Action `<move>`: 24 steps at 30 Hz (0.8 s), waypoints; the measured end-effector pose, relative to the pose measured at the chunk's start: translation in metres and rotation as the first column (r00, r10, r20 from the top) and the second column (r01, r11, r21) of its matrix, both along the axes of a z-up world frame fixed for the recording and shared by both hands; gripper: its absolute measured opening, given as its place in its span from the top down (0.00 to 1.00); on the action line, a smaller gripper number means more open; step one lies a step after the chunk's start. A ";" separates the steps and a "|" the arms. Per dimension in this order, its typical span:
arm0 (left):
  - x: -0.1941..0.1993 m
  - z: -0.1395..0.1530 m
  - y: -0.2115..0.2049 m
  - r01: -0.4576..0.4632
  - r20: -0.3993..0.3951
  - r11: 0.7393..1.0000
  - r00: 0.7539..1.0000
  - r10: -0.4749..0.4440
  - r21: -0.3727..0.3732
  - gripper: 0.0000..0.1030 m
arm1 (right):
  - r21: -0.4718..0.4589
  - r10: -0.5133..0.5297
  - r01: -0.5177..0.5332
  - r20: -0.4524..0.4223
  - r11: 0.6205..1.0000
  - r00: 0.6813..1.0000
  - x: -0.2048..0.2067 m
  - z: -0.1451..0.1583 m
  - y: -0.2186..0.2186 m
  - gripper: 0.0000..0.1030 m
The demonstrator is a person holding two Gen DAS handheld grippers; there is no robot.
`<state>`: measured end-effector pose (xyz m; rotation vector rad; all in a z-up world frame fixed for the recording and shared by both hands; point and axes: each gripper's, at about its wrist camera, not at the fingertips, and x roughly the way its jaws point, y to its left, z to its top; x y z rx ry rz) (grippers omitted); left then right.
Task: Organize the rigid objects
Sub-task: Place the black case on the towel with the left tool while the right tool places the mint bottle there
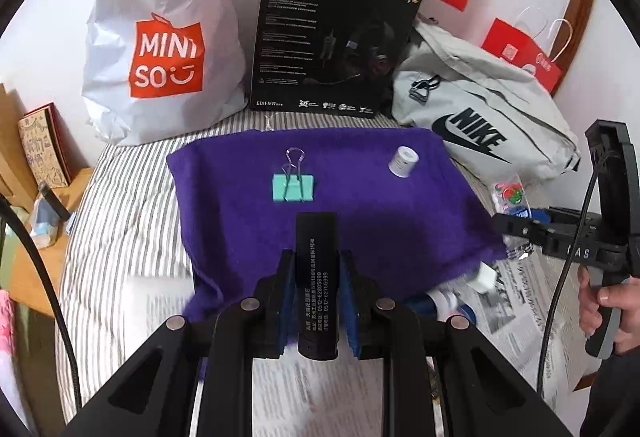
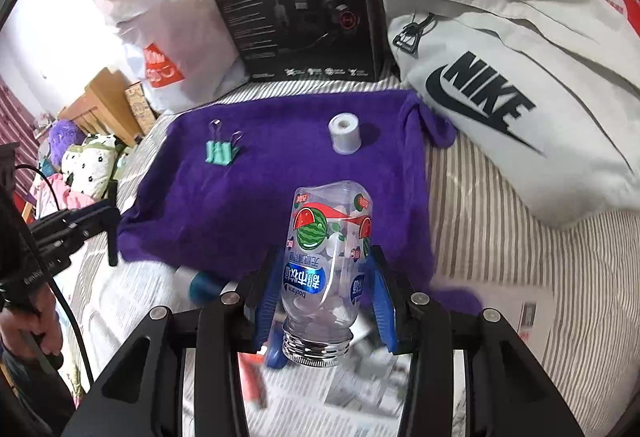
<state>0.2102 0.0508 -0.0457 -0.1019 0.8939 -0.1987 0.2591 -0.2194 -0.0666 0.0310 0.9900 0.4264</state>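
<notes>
Black rectangular lighter (image 1: pixel 316 277) sits clamped in the left tool (image 1: pixel 316 269), above a purple towel (image 1: pixel 320 197). Clear candy bottle (image 2: pixel 328 257), cap end nearest the camera, is gripped by the right tool (image 2: pixel 326 277). Green binder clip (image 1: pixel 293 187) and white spool (image 1: pixel 403 161) rest on the towel, on a striped bed (image 1: pixel 120 217) backed by bags and a black box (image 1: pixel 332 37).
</notes>
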 end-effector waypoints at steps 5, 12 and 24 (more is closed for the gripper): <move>0.030 -0.015 0.009 -0.026 -0.026 1.000 0.999 0.026 0.004 0.80 | -0.039 -0.027 0.027 0.000 0.999 1.000 0.037 -0.009 0.002 0.59; 0.060 -0.048 0.010 -0.047 -0.100 0.999 0.994 0.045 -0.017 0.80 | -0.092 -0.030 0.027 -0.031 0.995 0.999 0.075 -0.032 0.015 0.59; 0.085 -0.076 0.002 -0.041 -0.158 0.998 0.986 0.047 0.042 0.80 | -0.226 -0.001 -0.010 -0.046 0.974 0.999 0.097 -0.063 0.046 0.59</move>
